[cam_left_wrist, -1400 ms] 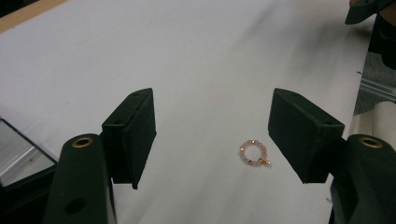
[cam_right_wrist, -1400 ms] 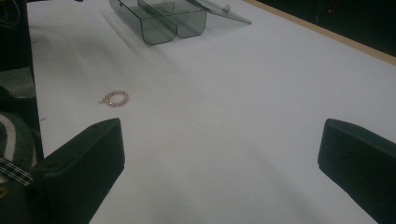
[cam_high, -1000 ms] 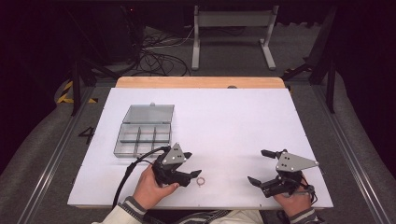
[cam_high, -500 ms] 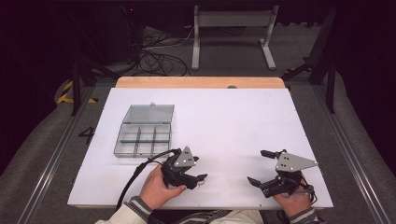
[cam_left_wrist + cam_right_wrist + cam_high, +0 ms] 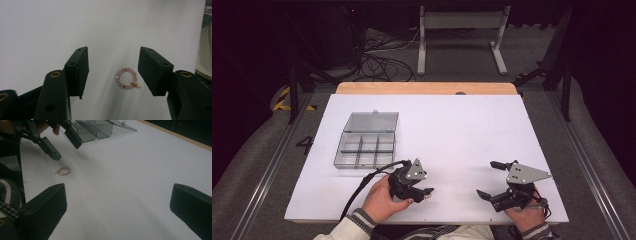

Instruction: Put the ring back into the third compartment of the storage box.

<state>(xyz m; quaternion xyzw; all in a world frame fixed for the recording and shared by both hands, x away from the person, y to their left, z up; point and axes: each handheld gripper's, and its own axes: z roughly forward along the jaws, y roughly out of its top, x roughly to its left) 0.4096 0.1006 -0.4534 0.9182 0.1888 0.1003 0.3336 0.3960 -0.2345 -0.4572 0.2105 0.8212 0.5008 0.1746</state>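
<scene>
From the high view, my left tool [image 5: 424, 192] hangs over the white bench [image 5: 452, 130], on the near side of the clear compartment box [image 5: 364, 147], whose lid stands open; my right tool [image 5: 489, 180] rests well off to the far side from that box, its jaws spread with nothing in them. In the left gripper view, the beaded ring [image 5: 127, 78] lies flat on the bench between the two jaws, nearer the one on the right of that view and touching neither; the jaws have just been closing, yet they are apart, with bare bench showing on either side of the ring. In the right gripper view, the ring [image 5: 63, 171] sits on the bench just below my left tool [image 5: 63, 143], with the box [image 5: 96, 130] beyond it. I judge this to be the pick-up step, the grasp not yet made. Next I should lower the tips to the bench, centre the ring between them, and close gently, since something this thin could easily slip out.
</scene>
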